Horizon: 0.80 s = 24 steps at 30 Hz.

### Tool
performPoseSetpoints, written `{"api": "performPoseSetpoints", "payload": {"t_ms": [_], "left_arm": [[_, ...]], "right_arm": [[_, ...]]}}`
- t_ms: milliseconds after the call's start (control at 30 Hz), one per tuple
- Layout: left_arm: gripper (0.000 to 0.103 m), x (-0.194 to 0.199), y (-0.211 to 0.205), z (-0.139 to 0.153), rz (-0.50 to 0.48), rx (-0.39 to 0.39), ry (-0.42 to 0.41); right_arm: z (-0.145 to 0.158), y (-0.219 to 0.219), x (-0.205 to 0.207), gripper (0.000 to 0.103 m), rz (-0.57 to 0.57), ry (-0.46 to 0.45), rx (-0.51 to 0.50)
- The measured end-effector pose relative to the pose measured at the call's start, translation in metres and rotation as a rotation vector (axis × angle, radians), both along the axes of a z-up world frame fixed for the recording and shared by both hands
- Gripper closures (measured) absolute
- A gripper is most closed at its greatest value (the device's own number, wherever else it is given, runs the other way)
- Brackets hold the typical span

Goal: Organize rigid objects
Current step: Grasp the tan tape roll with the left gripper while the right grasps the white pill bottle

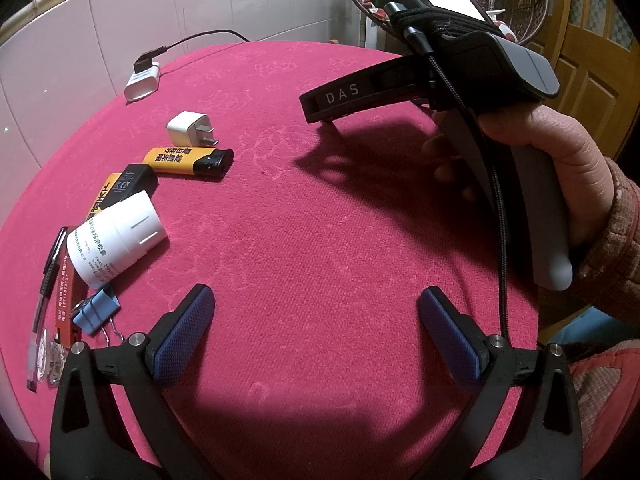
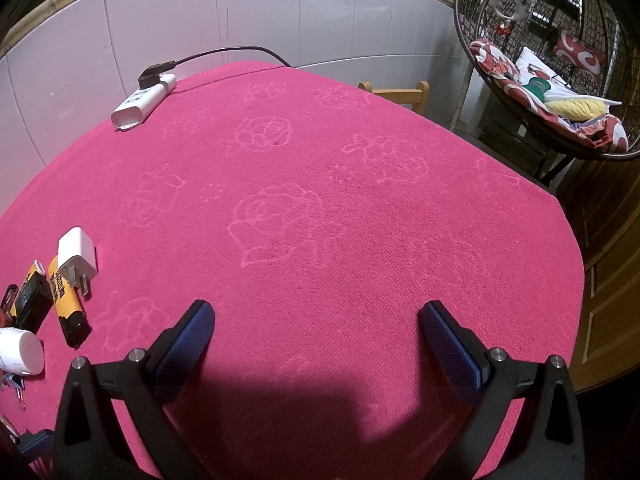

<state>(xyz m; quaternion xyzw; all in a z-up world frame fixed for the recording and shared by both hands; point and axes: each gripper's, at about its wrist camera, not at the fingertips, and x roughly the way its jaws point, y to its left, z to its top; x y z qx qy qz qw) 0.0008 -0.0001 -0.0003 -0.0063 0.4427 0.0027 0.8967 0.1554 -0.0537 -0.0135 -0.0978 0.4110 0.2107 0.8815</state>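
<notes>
On the bench [image 1: 320, 220], covered in a pink cloth, the small things are gathered toward nine o'clock in the left wrist view. A white plug [image 1: 189, 129] lies farthest back, with a yellow lighter [image 1: 188, 162] just beside it. A second lighter [image 1: 120, 190] is partly hidden by a white bottle [image 1: 116, 236] lying on its side. Toward eight o'clock a blue clip [image 1: 96, 312], a red strip [image 1: 66, 292] and a pen [image 1: 42, 308] are seen close together. A power strip [image 2: 144, 102] with a black cable is set at eleven o'clock, near the tiled wall. The left gripper [image 1: 316, 320] is held with fingers [image 1: 188, 332] released and nothing between them. The right gripper [image 2: 316, 332] is likewise spread wide and empty over bare cloth, gripped by a hand [image 1: 560, 168] at three o'clock.
</notes>
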Motion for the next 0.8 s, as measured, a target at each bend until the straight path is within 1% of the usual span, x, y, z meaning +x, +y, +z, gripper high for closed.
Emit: {"api": "performPoseSetpoints", "payload": {"t_ms": [100, 233, 300, 367, 433, 467, 500, 533, 567, 633, 700, 767, 800], "left_arm": [[0.000, 0.000, -0.002, 0.001, 0.007, 0.006, -0.001], [0.000, -0.005, -0.008, 0.001, 0.065, 0.012, 0.002], [0.000, -0.014, -0.011, 0.008, 0.099, 0.019, -0.007], [0.000, -0.034, -0.012, 0.025, 0.120, 0.034, -0.076], [0.000, -0.060, -0.008, 0.050, 0.169, 0.054, -0.162], [0.000, -0.075, -0.003, 0.061, 0.209, 0.064, -0.204], [0.000, -0.091, 0.004, 0.071, 0.257, 0.070, -0.244], [0.000, -0.110, 0.013, 0.080, 0.321, 0.070, -0.284], [0.000, -0.125, 0.024, 0.086, 0.382, 0.064, -0.310], [0.000, -0.157, 0.046, 0.088, 0.524, 0.052, -0.340], [0.000, -0.182, 0.066, 0.080, 0.645, 0.038, -0.324], [0.000, -0.195, 0.080, 0.069, 0.715, 0.031, -0.286], [0.000, -0.202, 0.082, 0.062, 0.738, 0.023, -0.269]], "right_arm": [[0.000, 0.000, 0.000, 0.000, 0.000, 0.000, 0.001], [0.000, 0.001, -0.001, 0.000, 0.000, 0.002, 0.005], [0.000, 0.000, 0.001, 0.000, 0.003, 0.003, 0.012], [0.001, -0.006, 0.002, 0.000, 0.026, 0.010, 0.027], [0.003, -0.012, 0.000, 0.000, 0.054, 0.015, 0.063], [0.005, -0.016, -0.001, 0.000, 0.067, 0.017, 0.098], [0.010, -0.023, -0.003, 0.000, 0.084, 0.015, 0.155], [0.014, -0.027, -0.006, 0.000, 0.096, 0.012, 0.192], [0.022, -0.034, -0.010, 0.000, 0.124, 0.000, 0.266], [0.035, -0.040, -0.019, 0.000, 0.172, -0.039, 0.358], [0.051, -0.041, -0.036, 0.000, 0.259, -0.115, 0.442], [0.059, -0.033, -0.050, 0.000, 0.337, -0.152, 0.454], [0.060, -0.024, -0.058, 0.000, 0.397, -0.146, 0.433]]}}
